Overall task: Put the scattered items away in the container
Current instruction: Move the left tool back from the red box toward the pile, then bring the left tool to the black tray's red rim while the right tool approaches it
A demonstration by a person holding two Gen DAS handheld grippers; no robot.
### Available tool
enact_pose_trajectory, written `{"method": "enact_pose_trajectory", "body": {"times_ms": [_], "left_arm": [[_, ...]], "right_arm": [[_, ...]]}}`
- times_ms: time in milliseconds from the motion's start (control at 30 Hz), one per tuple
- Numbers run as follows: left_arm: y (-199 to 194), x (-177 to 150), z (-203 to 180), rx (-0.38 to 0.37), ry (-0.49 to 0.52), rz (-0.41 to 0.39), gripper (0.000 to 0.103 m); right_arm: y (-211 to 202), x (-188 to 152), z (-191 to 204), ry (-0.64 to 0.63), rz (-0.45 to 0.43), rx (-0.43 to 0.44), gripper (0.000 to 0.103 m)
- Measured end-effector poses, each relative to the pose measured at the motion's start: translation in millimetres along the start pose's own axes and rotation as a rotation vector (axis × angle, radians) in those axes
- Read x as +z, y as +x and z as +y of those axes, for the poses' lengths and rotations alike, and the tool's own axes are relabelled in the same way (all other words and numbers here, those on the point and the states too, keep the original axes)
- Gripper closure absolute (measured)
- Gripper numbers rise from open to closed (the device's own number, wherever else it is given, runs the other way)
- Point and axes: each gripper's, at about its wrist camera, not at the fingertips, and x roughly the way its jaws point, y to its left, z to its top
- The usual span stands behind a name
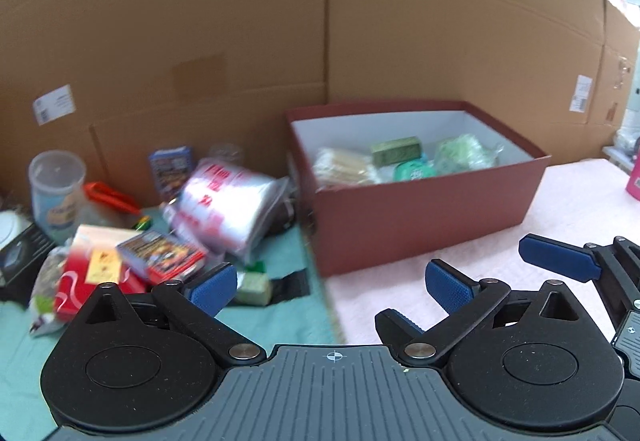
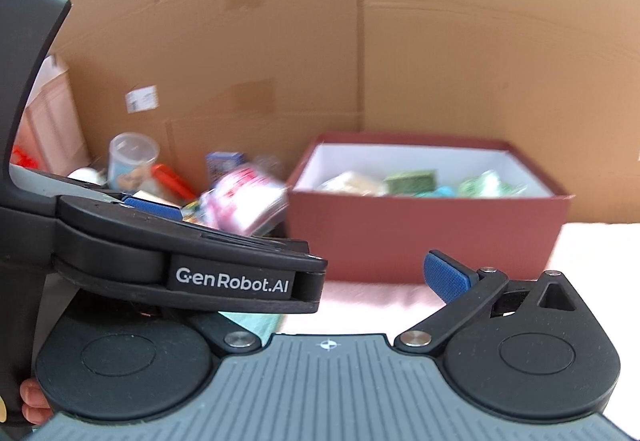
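Observation:
A dark red box [image 1: 424,217] with a white inside stands on the table and holds several packets. It also shows in the right wrist view [image 2: 424,233]. Left of it lies a heap of scattered items: a clear bag with red print [image 1: 228,209], a red card box [image 1: 164,257], a red packet [image 1: 92,281], a green block [image 1: 256,287] and a plastic cup [image 1: 56,189]. My left gripper [image 1: 330,287] is open and empty, in front of the box's near left corner. My right gripper [image 2: 328,281] is open and empty; the left gripper's body [image 2: 192,261] hides its left finger.
A tall cardboard wall [image 1: 320,21] stands behind everything. The heap lies on a teal cloth [image 1: 280,313]; the box stands on a pink cloth [image 1: 560,209]. The right gripper's blue finger [image 1: 560,257] shows at the right of the left wrist view. A pink object [image 1: 634,177] is far right.

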Motion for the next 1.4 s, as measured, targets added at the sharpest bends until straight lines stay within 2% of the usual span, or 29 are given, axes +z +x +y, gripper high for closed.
{"method": "enact_pose_trajectory", "body": {"times_ms": [500, 733, 1000, 1267, 1400], "left_arm": [[-31.9, -47.3, 78.1, 0.084, -0.119, 0.045, 0.000], [-46.6, -61.7, 115.5, 0.117, -0.177, 0.050, 0.000], [-48.3, -75.9, 153.0, 0.088, -0.243, 0.096, 0.000], [-40.2, -79.6, 176.2, 0.096, -0.316, 0.101, 0.000], [-35.3, -79.5, 183.4, 0.098, -0.320, 0.109, 0.008]], "right_arm": [[-6.9, -21.2, 73.4, -0.077, 0.075, 0.151, 0.000], [-9.0, -27.2, 101.8, -0.072, 0.098, 0.185, 0.000], [5.7, -32.0, 131.4, -0.069, 0.127, 0.257, 0.000], [18.0, -33.7, 135.9, -0.039, 0.154, 0.256, 0.001], [24.1, -32.9, 133.6, -0.020, 0.151, 0.228, 0.005]]}}
